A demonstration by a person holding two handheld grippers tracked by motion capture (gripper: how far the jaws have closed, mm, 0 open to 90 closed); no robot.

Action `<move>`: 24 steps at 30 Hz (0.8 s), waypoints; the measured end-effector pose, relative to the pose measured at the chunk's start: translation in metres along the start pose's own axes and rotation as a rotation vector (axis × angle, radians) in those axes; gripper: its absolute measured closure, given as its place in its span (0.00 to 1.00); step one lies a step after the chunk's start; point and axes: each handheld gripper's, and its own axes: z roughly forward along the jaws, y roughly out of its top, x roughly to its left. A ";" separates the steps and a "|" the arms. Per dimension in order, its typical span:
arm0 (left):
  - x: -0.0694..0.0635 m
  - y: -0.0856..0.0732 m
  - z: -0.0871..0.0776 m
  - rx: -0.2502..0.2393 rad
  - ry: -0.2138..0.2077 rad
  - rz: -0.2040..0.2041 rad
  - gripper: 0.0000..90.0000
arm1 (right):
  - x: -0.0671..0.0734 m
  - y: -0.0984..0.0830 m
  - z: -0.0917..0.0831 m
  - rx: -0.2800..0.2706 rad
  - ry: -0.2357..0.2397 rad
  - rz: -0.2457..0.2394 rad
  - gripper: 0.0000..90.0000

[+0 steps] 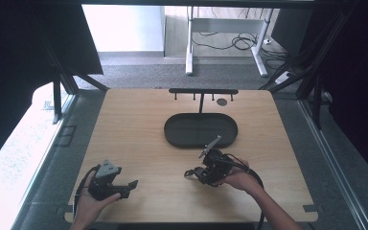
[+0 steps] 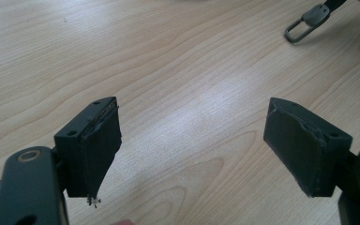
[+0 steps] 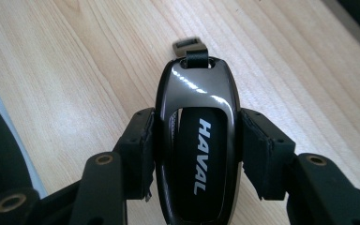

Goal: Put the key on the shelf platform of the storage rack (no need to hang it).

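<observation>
A glossy dark car key fob (image 3: 198,89) marked HAVAL, with a short strap and metal clasp (image 3: 190,47) at its far end, sits lengthwise between the pads of my right gripper (image 3: 199,129). Both pads press on its sides, and it hangs just above the wood. In the high view the right gripper (image 1: 197,172) is at the front middle of the table, pointing left. My left gripper (image 1: 128,188) is at the front left, open with nothing between its jaws (image 2: 192,112). The fob's clasp (image 2: 304,26) appears at the top right of the left gripper view.
A black oval tray (image 1: 172,139) lies at the table's middle, just beyond my right gripper. Behind it stands a low black rack with hooks (image 1: 203,91), with a small dark disc (image 1: 222,101) next to it. Bare wood (image 1: 124,129) spreads across the left half.
</observation>
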 end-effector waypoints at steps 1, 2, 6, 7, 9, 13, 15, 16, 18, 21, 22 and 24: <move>0.000 0.000 0.000 0.001 0.000 0.001 0.22 | -0.001 0.000 -0.001 -0.003 0.000 -0.002 0.55; 0.000 0.000 0.000 0.001 -0.001 0.002 0.22 | -0.001 0.001 -0.003 -0.002 0.000 0.001 0.55; -0.001 0.000 0.001 -0.001 -0.002 0.000 0.22 | -0.003 0.003 -0.008 -0.012 0.007 0.004 0.55; 0.000 0.000 0.000 0.001 -0.001 0.003 0.22 | -0.004 0.004 -0.010 -0.018 0.008 0.004 0.55; 0.001 0.000 0.000 -0.002 0.003 -0.001 0.22 | -0.005 0.006 -0.015 -0.044 -0.004 0.017 0.55; 0.003 -0.001 -0.001 -0.007 0.005 -0.011 0.22 | -0.007 0.010 -0.025 -0.073 0.010 0.022 0.55; 0.003 -0.001 -0.002 -0.007 0.006 -0.012 0.22 | -0.008 0.013 -0.029 -0.082 0.008 0.019 0.55; 0.003 -0.001 -0.001 -0.006 0.006 -0.011 0.22 | -0.009 0.014 -0.030 -0.081 0.003 0.017 0.55; 0.003 -0.001 -0.001 -0.006 0.004 -0.009 0.22 | -0.010 0.016 -0.033 -0.087 -0.001 0.016 0.55; 0.003 -0.001 -0.001 -0.005 0.004 -0.009 0.22 | -0.012 0.019 -0.038 -0.096 -0.007 0.017 0.55; 0.003 -0.001 -0.001 -0.003 0.004 -0.009 0.22 | -0.013 0.020 -0.039 -0.100 -0.007 0.015 0.55; 0.003 -0.001 0.000 -0.003 0.004 -0.010 0.22 | -0.016 0.023 -0.042 -0.106 -0.007 0.012 0.55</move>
